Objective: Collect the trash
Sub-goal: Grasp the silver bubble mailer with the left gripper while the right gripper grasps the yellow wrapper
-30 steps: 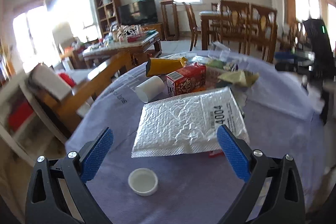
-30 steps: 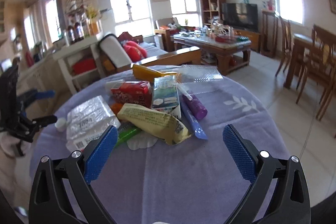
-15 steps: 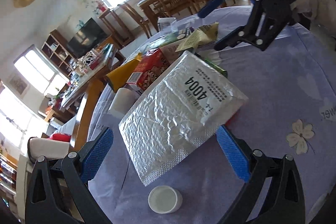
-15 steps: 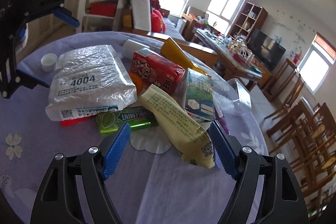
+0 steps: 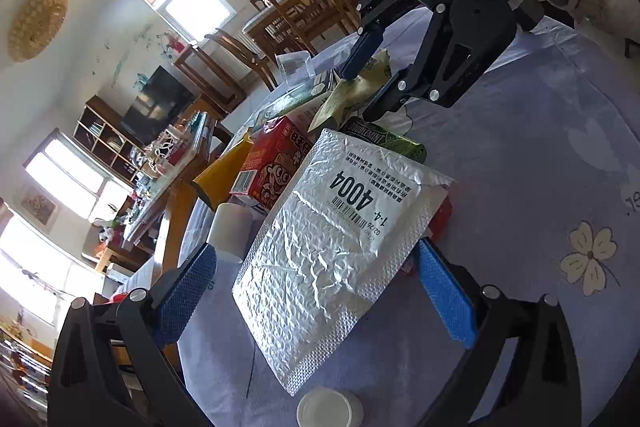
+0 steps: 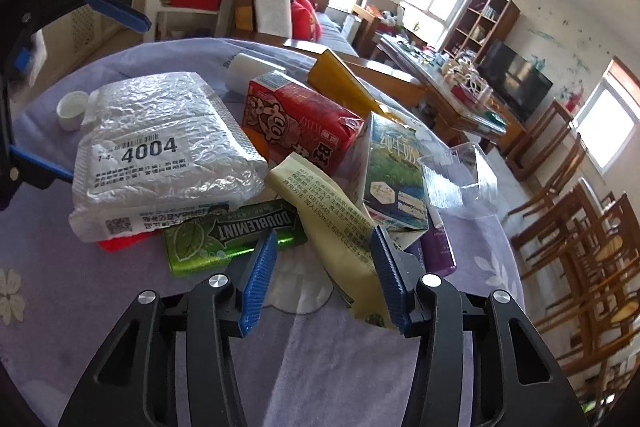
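A pile of trash lies on a round table with a purple cloth (image 6: 340, 367). A silver bubble mailer (image 5: 340, 239) marked 4004 lies between the open fingers of my left gripper (image 5: 316, 283); it also shows in the right wrist view (image 6: 160, 151). My right gripper (image 6: 324, 279) has its jaws around the end of a pale yellow wrapper (image 6: 332, 223), still apart. Beside it lie a green Doublemint pack (image 6: 232, 235), a red carton (image 6: 300, 123) and a milk carton (image 6: 394, 175).
A white cap (image 5: 330, 409) lies close under my left gripper. A white cup (image 5: 230, 231), a yellow packet (image 6: 344, 83), a clear plastic tub (image 6: 460, 179) and a purple tube (image 6: 438, 247) are in the pile. Wooden chairs (image 6: 580, 227) stand right of the table.
Both grippers have tilted and moved in on the pile. My right gripper's jaws have narrowed around the yellow wrapper. My left gripper has come closer to the mailer.
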Demonstrator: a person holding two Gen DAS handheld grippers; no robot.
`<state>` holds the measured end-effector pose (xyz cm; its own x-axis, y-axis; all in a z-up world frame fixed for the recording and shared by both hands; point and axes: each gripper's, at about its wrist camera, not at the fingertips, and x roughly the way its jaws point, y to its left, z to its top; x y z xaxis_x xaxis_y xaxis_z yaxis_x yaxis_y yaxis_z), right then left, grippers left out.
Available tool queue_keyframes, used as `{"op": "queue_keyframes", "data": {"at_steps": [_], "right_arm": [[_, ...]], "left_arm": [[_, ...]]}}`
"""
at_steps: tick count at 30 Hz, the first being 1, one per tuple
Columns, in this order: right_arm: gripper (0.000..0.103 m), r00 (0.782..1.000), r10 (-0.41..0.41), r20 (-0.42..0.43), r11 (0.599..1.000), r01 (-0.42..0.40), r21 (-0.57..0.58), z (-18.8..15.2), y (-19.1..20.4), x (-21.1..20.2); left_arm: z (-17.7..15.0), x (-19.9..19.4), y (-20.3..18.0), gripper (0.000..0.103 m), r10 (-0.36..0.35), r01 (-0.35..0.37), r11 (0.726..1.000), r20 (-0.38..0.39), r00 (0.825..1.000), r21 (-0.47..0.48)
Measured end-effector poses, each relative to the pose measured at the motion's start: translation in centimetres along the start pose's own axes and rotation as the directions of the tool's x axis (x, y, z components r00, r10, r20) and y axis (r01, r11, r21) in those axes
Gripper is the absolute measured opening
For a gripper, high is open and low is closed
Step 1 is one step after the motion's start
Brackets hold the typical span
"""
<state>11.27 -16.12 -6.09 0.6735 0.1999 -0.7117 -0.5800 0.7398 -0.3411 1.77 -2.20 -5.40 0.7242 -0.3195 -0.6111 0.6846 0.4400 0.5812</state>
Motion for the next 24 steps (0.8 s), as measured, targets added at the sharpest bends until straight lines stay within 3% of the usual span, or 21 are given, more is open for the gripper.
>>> {"op": "queue_keyframes", "data": {"at_steps": [2, 4, 5, 6, 7, 10, 11, 18, 19, 24], "right_arm": [[0.038, 1.0, 0.017, -0.002, 0.999, -0.017, 0.028, 0.0, -0.6, 0.1], [0.019, 0.998, 0.056, -0.01, 0.996, -0.056, 0.069, -0.2, -1.3, 0.2], [0.015, 0.997, 0.082, -0.015, 0.993, -0.08, 0.091, -0.2, -1.6, 0.3], [0.013, 0.995, 0.097, -0.014, 0.99, -0.095, 0.108, -0.4, -2.0, 0.2], [0.01, 0.994, 0.107, -0.01, 0.987, -0.105, 0.121, -0.4, -2.3, 0.1], [0.006, 0.992, 0.13, 0.006, 0.979, -0.129, 0.159, -0.5, -2.9, -0.1], [0.005, 0.991, 0.132, 0.015, 0.977, -0.132, 0.169, -0.4, -3.1, -0.3], [0.002, 0.989, 0.135, 0.066, 0.964, -0.146, 0.221, -0.9, -3.6, -2.1], [0.002, 0.987, 0.141, 0.078, 0.959, -0.156, 0.236, -1.0, -3.8, -2.5], [0.002, 0.979, 0.159, 0.125, 0.942, -0.189, 0.279, -1.7, -4.7, -4.4]], "left_arm": [[0.0, 0.3, 0.4, 0.097, -0.032, 0.032, 0.999, 0.003, 0.999, -0.037], [0.3, 0.5, 0.6, 0.095, -0.081, 0.082, 0.992, 0.008, 0.997, -0.093], [0.4, 0.8, 0.9, 0.094, -0.104, 0.104, 0.986, 0.01, 0.995, -0.127], [0.5, 1.0, 1.0, 0.087, -0.114, 0.115, 0.983, 0.012, 0.993, -0.145], [0.7, 1.2, 1.1, 0.074, -0.118, 0.119, 0.979, 0.012, 0.993, -0.168], [1.0, 1.9, 1.6, 0.042, -0.111, 0.108, 0.964, 0.001, 0.994, -0.241], [1.1, 2.2, 1.9, 0.038, -0.119, 0.115, 0.955, 0.001, 0.993, -0.273], [1.7, 2.5, 2.2, 0.026, -0.128, 0.119, 0.922, 0.001, 0.992, -0.368], [1.6, 2.4, 2.4, 0.02, -0.122, 0.113, 0.917, 0.002, 0.993, -0.384], [1.6, 1.7, 4.0, 0.018, -0.074, 0.077, 0.879, 0.026, 0.997, -0.471]]}}
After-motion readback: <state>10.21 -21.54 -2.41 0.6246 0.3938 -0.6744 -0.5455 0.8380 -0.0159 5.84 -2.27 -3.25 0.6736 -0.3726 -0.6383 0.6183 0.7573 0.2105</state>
